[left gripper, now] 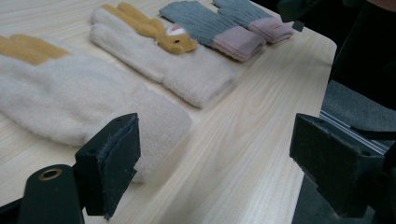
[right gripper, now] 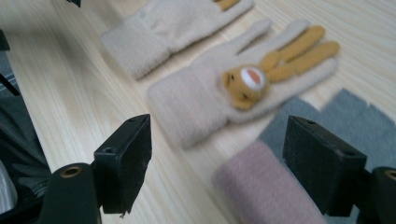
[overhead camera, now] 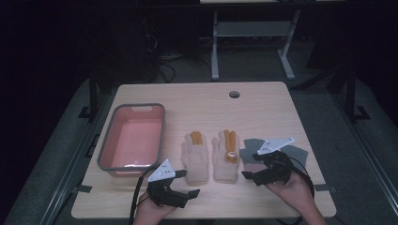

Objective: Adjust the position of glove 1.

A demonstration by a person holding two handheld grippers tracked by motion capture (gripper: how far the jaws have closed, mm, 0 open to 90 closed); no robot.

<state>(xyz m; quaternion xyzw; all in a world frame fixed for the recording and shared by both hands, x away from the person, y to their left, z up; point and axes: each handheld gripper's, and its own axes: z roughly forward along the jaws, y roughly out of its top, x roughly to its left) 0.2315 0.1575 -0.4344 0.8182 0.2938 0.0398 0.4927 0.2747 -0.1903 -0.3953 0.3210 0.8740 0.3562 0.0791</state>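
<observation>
Your left tongs [overhead camera: 187, 183] sit wide at the table's [overhead camera: 263, 103] near edge, holding nothing, just short of the left cream glove's [overhead camera: 195, 157] cuff. Your right tongs [overhead camera: 249, 168], also wide & empty, hover over the grey gloves' [overhead camera: 295, 152] pink cuffs, beside the bear glove [overhead camera: 224, 159]. The 2 cream gloves lie side by side, mid-table. Pink bin [overhead camera: 157, 119] sits farther left.

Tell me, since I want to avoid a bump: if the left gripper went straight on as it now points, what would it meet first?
Probably the cuff of the nearer cream glove, which lies just ahead of the open left gripper. Depth is hard to judge, so it might slide past over bare table.
</observation>
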